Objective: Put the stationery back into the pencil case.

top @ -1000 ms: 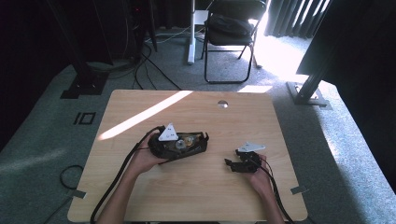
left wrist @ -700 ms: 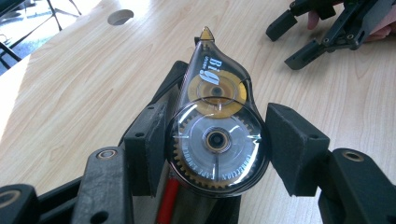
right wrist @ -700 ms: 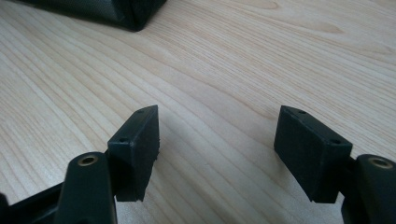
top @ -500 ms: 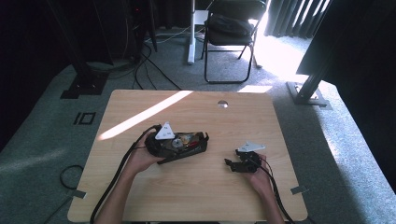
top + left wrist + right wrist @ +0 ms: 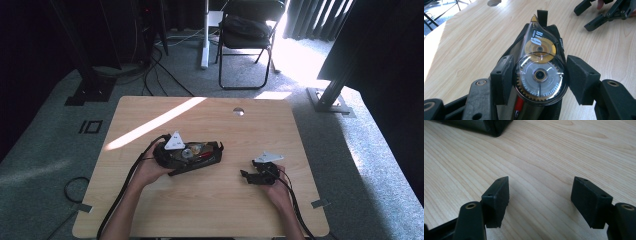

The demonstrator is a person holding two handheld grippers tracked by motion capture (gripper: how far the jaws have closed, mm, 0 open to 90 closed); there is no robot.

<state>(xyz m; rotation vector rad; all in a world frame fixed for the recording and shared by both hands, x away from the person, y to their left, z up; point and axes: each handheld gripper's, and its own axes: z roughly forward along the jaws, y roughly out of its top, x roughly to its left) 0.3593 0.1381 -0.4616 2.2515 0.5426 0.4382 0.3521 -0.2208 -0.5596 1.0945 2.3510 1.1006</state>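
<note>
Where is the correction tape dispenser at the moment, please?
In the left gripper view the correction tape dispenser sits between the left gripper fingers, above a black pouch.

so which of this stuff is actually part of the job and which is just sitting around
Part of the job:
- correction tape roller, between the left gripper fingers, over the pouch
- black pouch under it
- right gripper, fingers open over bare table

Just lying about:
- folding chair beyond the table
- cables on the floor

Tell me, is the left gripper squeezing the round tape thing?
Touching. The left gripper view shows the left gripper with both pads against the sides of the correction tape, above the black pouch.
</note>
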